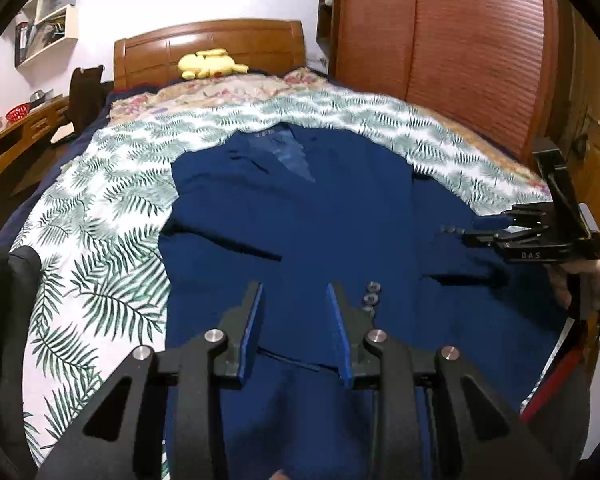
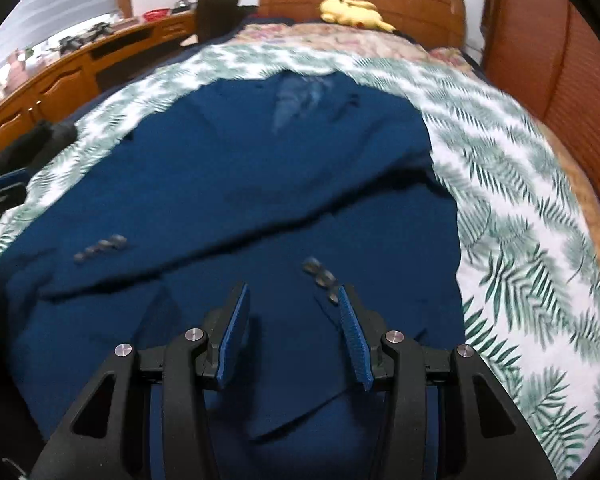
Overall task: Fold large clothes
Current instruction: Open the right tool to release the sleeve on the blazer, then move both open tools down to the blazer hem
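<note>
Bedroom with warm wooden furniture and white walls

A bed (image 1: 100,208) covered in a leaf-print sheet is backed by a wooden headboard (image 1: 208,46), against which a yellow plush toy (image 1: 210,64) is laid. A tall wooden wardrobe (image 1: 460,48) is seen at the right edge, a wooden desk (image 2: 72,68) at the left, and white wall shelves (image 1: 48,20) above.
</note>
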The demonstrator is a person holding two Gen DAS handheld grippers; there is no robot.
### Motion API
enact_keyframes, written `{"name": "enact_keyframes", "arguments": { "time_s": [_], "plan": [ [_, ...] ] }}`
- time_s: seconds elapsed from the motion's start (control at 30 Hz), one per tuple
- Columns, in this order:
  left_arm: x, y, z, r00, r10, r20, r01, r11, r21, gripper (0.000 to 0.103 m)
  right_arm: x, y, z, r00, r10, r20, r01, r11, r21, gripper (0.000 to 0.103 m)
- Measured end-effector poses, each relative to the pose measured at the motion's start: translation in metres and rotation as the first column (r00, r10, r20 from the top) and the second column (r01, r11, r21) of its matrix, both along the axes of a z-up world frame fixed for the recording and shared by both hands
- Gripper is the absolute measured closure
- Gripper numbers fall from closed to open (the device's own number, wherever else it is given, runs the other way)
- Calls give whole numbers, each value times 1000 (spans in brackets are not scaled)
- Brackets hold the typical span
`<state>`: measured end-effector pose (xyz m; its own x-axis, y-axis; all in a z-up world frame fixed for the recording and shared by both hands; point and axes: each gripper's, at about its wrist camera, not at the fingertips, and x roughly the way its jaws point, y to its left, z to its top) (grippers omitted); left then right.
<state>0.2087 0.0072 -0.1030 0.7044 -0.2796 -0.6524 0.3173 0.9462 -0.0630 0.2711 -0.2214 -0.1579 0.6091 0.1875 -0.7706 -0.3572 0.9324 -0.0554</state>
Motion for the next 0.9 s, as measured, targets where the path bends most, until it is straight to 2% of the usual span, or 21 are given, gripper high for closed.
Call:
{"name": "enact_keyframes", "arguments": {
  "time_s": [0.13,0.33,0.5,0.67,0.8,0.9],
  "plan": [
    [10,-5,-19,998,19,-64,-15,999,51,73,6,-11,-24,1000,-15,-17,15,1000,18,55],
    [12,-7,-36,992,40,-117,-29,995,98,72,0,-12,-23,1000,-3,8,3,999,36,50],
    [-6,-3,-32,993,34,-117,-27,998,58,72,-9,-15,-18,1000,3,15,-3,999,43,50],
    [-31,3,-28,991,57,-117,-52,997,50,72,-26,-21,-12,999,-3,37,1,999,38,50],
    [-51,13,-22,989,85,-117,-81,996,43,72,-43,-23,-6,998,6,67,-5,1000,-11,50],
    [-65,23,-20,987,125,-99,-118,990,71,72,-59,-27,-2,996,14,86,-11,999,-38,50]
  ]
}}
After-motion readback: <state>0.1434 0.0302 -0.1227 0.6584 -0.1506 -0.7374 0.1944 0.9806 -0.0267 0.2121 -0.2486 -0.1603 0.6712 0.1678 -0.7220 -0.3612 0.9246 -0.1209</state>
